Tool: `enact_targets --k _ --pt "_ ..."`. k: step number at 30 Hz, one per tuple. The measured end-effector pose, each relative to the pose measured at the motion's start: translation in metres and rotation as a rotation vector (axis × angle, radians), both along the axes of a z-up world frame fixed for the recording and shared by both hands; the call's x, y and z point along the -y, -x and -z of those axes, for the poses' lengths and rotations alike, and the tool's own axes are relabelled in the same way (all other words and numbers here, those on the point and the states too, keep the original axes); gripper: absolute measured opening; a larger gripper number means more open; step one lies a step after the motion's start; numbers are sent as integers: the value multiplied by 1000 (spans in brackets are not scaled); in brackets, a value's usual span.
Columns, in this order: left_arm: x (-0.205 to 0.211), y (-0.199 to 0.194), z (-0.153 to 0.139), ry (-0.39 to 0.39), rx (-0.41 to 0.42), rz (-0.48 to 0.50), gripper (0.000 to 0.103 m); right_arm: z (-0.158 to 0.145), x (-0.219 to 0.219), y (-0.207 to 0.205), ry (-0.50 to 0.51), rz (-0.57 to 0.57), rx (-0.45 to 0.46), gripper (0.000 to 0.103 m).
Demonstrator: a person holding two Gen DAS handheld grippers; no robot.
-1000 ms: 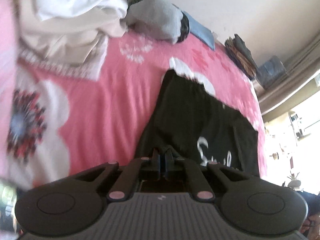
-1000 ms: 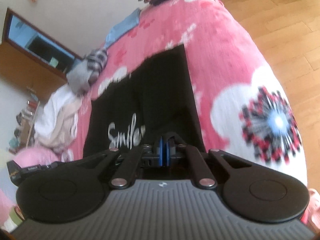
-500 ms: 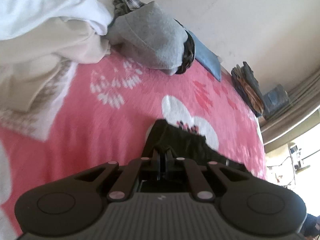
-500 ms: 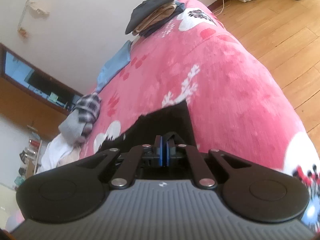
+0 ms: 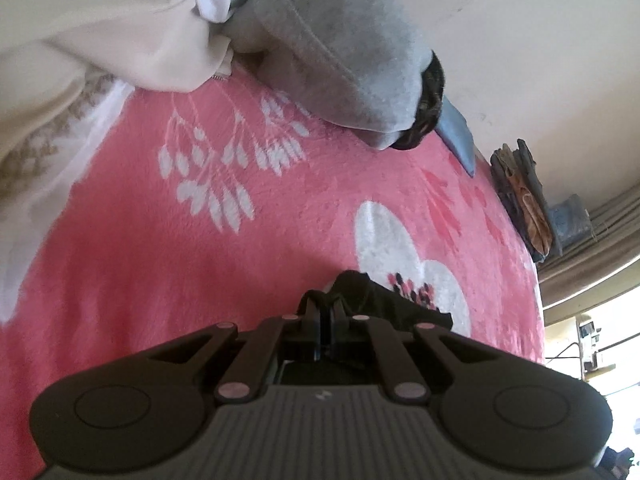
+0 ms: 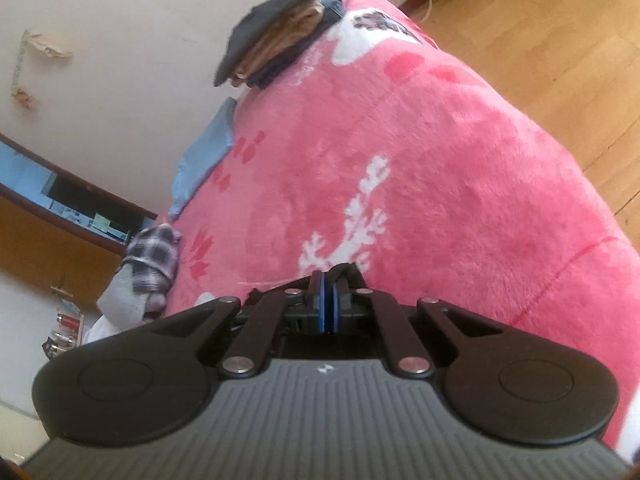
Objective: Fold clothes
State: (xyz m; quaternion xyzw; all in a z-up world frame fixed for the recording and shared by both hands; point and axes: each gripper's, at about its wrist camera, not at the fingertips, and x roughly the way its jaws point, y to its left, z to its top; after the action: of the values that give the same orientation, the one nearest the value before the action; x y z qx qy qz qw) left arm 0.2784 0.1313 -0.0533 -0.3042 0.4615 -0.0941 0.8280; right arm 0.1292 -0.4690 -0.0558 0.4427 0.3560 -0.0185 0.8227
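Both grippers have carried the black printed T-shirt (image 5: 372,296) across the pink flowered fleece blanket (image 5: 168,264); left gripper (image 5: 325,312) and right gripper (image 6: 329,280) each clamp one corner; the print's hidden now.

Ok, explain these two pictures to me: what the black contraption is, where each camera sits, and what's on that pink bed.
No robot here: a person holds a black two-finger gripper in each hand, each with a camera looking along its fingers. One picture is from the left gripper, the other from the right gripper. Both have their jaws shut on a black cloth garment, pinching its edge over the pink flowered blanket. Beyond lie a cream and white clothes pile, a grey fleece garment and a folded stack of dark and tan clothes.
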Motion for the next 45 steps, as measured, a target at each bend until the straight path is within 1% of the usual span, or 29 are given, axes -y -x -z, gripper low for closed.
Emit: enact_targets --k 2,3,5,7,9,10,11,12,14,15,16,17,19,20,21,23,24,25,26,27,29,30,31,33,38,39,40,42,45 --pt "-1 -2 4 20 -2 -2 5 12 2 -5 -23 13 -1 2" --pt "-3 -4 7 50 -1 4 6 18 3 -7 -46 20 8 2" --pt "-8 -7 11 121 6 5 17 32 8 -9 -115 40 31 3" --pt "-17 -9 15 196 9 -33 31 47 16 -11 -198 72 31 6" --pt "-27 -10 19 242 10 -93 36 59 23 -9 -288 100 52 6" --pt "-32 -10 21 266 9 -122 36 64 27 -7 -344 115 63 6" --pt "-36 -9 23 290 6 -143 36 68 31 -4 -384 134 78 10" --pt "-39 -7 24 302 5 -159 37 71 34 1 -412 157 98 23" --pt "-41 0 20 279 22 -170 37 71 40 13 -442 192 127 37" --pt "-39 7 13 238 45 -164 37 71 43 20 -453 209 140 41" --pt "-35 14 5 193 73 -146 37 65 42 26 -427 212 149 41" --pt "-30 21 -5 139 108 -107 37 55 40 33 -372 206 154 42" --pt "-8 39 -27 -18 187 30 39 34 32 44 -254 165 163 43" --pt "9 48 -35 -109 225 118 39 21 21 45 -177 98 162 42" --pt "27 57 -42 -206 261 210 39 5 2 44 -75 3 154 40" --pt "72 75 -45 -423 327 410 39 -20 -47 35 157 -206 141 35" --pt "94 81 -42 -508 351 498 39 -27 -75 29 263 -311 136 29" --pt "114 84 -36 -567 361 571 39 -31 -104 22 360 -419 133 25" --pt "127 83 -30 -587 352 610 38 -32 -129 14 423 -505 130 21" --pt "137 80 -24 -589 329 623 36 -29 -146 5 444 -564 125 18" --pt "142 66 -15 -553 271 592 36 -20 -175 -13 473 -652 105 14" --pt "141 59 -12 -533 248 571 35 -15 -184 -21 498 -671 89 13" --pt "138 53 -10 -519 241 549 32 -10 -191 -29 522 -684 74 13" --pt "130 45 -10 -495 237 513 29 -5 -196 -43 559 -691 57 11" --pt "125 21 -8 -481 254 453 30 0 -196 -77 613 -666 76 9" --pt "124 16 -7 -472 256 438 32 1 -195 -83 623 -655 81 9" --pt "124 11 -7 -462 262 422 36 1 -193 -89 624 -639 85 9" --pt "123 3 -7 -452 276 382 39 3 -189 -99 611 -601 93 9" --pt "117 -9 -7 -416 284 313 40 4 -180 -110 582 -527 102 9"
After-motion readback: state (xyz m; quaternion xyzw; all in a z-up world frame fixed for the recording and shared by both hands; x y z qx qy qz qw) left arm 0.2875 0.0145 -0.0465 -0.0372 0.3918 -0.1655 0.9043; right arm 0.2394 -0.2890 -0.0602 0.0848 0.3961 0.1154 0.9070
